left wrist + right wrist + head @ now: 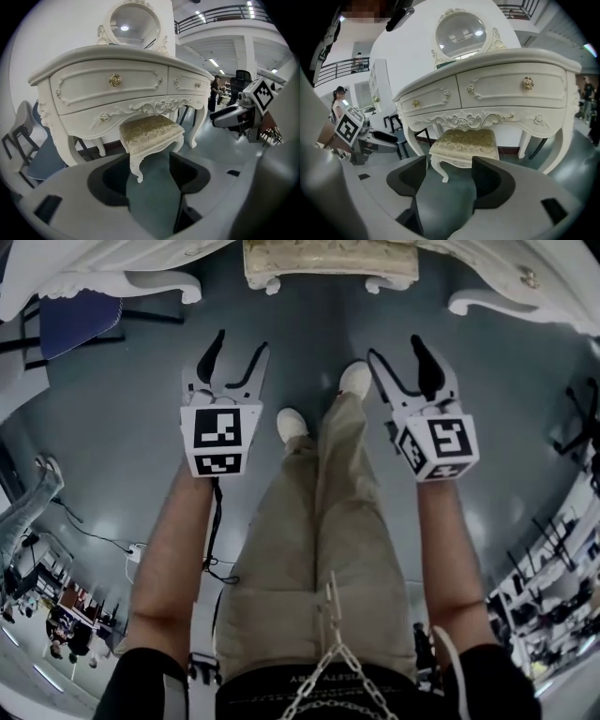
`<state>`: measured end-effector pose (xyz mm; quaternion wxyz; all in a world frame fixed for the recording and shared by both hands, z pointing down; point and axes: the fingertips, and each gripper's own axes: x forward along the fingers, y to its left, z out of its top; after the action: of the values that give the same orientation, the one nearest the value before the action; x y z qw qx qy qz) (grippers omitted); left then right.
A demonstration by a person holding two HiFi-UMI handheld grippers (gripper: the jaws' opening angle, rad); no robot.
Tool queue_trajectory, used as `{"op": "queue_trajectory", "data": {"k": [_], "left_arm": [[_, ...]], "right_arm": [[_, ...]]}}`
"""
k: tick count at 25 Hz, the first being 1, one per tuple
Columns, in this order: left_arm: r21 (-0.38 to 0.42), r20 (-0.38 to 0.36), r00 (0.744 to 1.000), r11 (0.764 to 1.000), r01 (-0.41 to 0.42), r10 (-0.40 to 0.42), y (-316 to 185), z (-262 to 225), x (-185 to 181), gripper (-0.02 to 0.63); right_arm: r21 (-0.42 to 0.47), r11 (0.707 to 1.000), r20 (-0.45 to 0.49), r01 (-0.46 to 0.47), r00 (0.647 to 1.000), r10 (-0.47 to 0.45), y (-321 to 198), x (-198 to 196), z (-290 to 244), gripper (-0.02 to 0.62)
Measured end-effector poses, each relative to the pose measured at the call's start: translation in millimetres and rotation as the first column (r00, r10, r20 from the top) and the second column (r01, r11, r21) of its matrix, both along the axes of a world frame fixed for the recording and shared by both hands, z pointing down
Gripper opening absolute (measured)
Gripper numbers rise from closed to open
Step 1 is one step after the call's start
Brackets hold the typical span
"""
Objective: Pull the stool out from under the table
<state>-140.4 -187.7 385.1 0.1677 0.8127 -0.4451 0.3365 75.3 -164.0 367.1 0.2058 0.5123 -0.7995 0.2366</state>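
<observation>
The cream stool (328, 263) with a gold patterned seat stands tucked under the ornate white table (141, 282) at the top of the head view. Both grippers hang above the grey floor, short of the stool and apart from it. My left gripper (234, 357) is open with nothing between its jaws, and so is my right gripper (400, 357). In the left gripper view the stool (150, 133) shows just beyond the open left gripper (150, 173), under the table (117, 84). In the right gripper view the stool (464, 143) lies ahead of the open right gripper (449, 176).
The person's legs and white shoes (292, 424) stand between the grippers. A blue chair (70, 320) sits left of the table. A cable (94, 535) runs over the floor at the left. A round mirror (133, 23) tops the table.
</observation>
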Motion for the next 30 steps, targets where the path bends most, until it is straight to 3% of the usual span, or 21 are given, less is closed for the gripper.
{"op": "queue_trajectory", "data": {"k": [10, 15, 24, 30], "left_arm": [[-0.034, 0.071, 0.997, 0.998, 0.045, -0.042, -44, 79, 14, 0.245], [-0.091, 0.104, 0.992, 0.992, 0.085, -0.075, -60, 121, 13, 0.249], [-0.113, 0.221, 0.974, 0.991, 0.066, -0.04, -102, 162, -5, 0.255], [-0.168, 0.245, 0.969, 0.983, 0.074, -0.031, -127, 187, -16, 0.264]], "right_arm": [[-0.03, 0.994, -0.098, 0.107, 0.989, -0.109, -61, 35, 53, 0.278], [-0.051, 0.99, -0.149, 0.129, 0.979, -0.135, -90, 50, 89, 0.278], [-0.151, 0.979, -0.275, 0.14, 0.945, -0.177, -117, 82, 160, 0.288], [-0.242, 0.959, -0.338, 0.151, 0.913, -0.229, -136, 100, 195, 0.311]]}}
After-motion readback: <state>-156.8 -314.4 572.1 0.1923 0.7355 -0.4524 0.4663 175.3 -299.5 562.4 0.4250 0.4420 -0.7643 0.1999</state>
